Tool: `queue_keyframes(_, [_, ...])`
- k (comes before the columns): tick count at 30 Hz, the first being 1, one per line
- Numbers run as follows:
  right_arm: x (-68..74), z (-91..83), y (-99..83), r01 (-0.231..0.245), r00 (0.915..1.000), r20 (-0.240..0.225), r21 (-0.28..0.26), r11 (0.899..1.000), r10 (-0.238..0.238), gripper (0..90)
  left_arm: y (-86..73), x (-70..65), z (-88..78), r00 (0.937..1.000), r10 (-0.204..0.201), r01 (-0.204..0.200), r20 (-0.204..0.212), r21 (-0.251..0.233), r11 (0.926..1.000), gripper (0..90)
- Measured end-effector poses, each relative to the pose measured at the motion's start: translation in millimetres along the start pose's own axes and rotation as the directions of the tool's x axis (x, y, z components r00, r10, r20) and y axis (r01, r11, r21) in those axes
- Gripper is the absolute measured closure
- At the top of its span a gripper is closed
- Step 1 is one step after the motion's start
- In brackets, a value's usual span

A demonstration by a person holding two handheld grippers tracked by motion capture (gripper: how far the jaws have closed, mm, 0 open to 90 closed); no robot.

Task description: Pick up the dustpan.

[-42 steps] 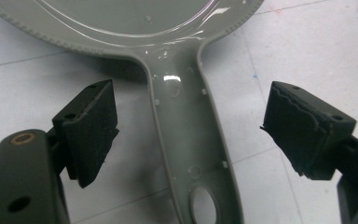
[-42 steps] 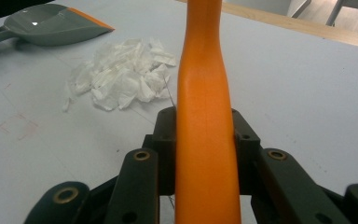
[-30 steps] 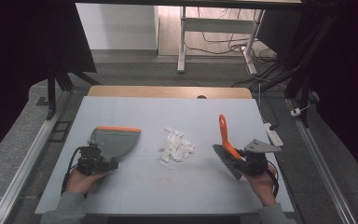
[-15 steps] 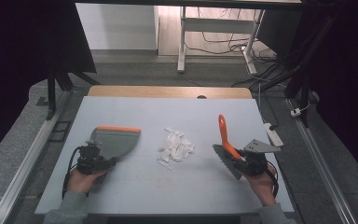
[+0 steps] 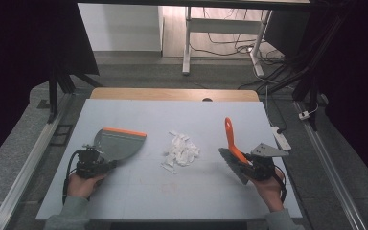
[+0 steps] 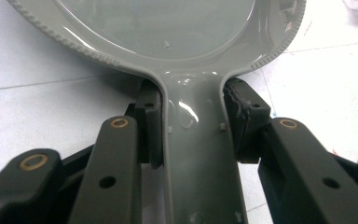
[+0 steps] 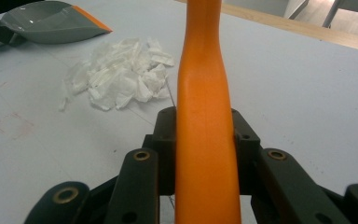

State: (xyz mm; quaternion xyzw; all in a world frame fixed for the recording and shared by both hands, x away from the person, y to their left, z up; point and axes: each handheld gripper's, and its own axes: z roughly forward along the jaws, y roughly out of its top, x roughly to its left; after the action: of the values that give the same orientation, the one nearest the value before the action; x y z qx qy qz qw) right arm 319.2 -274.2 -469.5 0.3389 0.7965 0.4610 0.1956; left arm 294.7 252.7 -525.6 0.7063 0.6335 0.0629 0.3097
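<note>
Paper scraps (image 5: 181,151) heaped mid-table, dustpan (image 5: 119,143) at nine o'clock clamped by the handle in the left gripper (image 5: 96,164), brush (image 5: 234,152) at three o'clock pinched in the right gripper (image 5: 254,166), flanking the pile, seemingly for a sweep-up.

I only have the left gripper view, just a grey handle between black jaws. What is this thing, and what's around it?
Observer: It's a grey dustpan with an orange front lip, flat on the table.
Operator: Anything to sweep?
Observer: Yes, a pile of white paper scraps lies mid-table, apart from the pan's lip.
Operator: And the other hand?
Observer: The right gripper is shut on an orange-handled brush, handle pointing away from the person.
</note>
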Motion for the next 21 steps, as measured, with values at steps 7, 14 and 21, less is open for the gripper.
queue_keyframes(7, [0.2,-0.4,0.4,0.001,1.0,0.0,-0.006,1.0,-0.001,70.1,-0.5,1.2,-1.6,0.9997,0.025,-0.025,0.004,-0.016,0.9996,61.0])
queue_keyframes(14, [0.6,-1.9,1.8,0.002,1.0,0.001,-0.015,1.0,-0.002,70.1,-0.5,3.1,-5.8,0.9974,0.067,-0.065,0.026,-0.048,0.9967,61.0])
queue_keyframes(21, [0.1,-1.4,2.5,0.0,1.0,0.002,-0.017,1.0,0.0,70.1,-0.6,7.0,-11.7,0.9939,0.102,-0.097,0.042,-0.088,0.9913,61.1])
